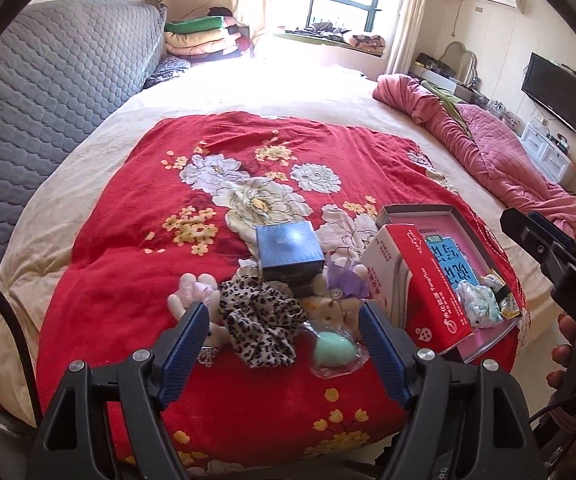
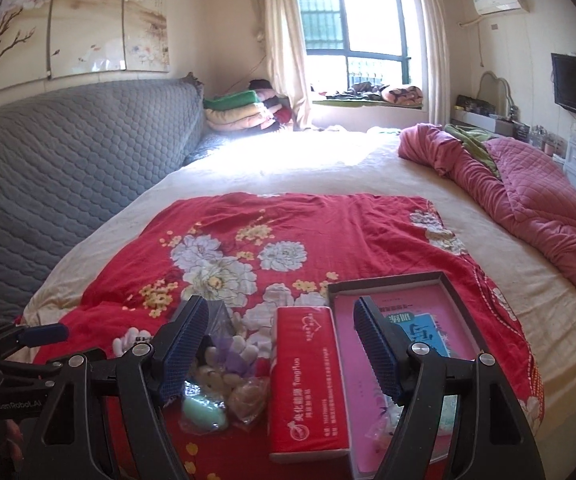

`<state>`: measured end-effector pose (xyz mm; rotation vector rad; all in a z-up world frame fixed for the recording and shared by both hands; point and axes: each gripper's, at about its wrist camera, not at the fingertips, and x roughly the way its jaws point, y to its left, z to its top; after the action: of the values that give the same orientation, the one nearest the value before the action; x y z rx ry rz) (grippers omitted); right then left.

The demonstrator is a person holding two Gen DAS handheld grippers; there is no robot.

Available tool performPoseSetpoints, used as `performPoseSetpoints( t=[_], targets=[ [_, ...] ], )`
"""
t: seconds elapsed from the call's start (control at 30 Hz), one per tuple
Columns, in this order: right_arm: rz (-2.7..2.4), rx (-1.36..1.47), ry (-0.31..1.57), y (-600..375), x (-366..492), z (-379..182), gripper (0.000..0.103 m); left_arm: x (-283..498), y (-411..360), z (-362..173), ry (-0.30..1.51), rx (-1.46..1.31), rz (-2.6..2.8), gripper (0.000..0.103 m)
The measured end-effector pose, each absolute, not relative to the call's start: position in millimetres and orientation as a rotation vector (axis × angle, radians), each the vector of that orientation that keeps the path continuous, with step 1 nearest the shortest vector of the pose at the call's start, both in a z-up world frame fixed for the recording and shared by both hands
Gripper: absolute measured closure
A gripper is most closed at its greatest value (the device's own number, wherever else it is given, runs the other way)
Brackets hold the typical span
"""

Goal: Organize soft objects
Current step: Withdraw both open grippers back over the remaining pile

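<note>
Left gripper [image 1: 284,334] gaping, empty, above leopard scrunchie [image 1: 262,320]: light, floppy, best pinched across bunched middle. Right gripper [image 2: 282,344] likewise agape, holding nothing.

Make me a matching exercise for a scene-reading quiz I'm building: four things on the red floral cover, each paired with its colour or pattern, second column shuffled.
Things:
1. scrunchie
2. egg-shaped sponge
3. tissue pack
4. square box

Colours or patterns:
A. red with white print
B. leopard spots
C. shiny blue top
D. mint green

Pairs: 1-B, 2-D, 3-A, 4-C
</note>
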<state>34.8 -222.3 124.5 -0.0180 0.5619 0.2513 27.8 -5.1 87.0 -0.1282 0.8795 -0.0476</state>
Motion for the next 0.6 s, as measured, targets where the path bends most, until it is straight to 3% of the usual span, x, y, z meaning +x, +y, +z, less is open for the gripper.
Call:
performPoseSetpoints(
  t=[0.6],
  targets=[
    [0.357, -0.121, 0.556, -164.3, 15.6, 133.8, 0.027, 8.2, 66.9, 79.5, 0.880, -0.236, 0.040, 0.027]
  ],
)
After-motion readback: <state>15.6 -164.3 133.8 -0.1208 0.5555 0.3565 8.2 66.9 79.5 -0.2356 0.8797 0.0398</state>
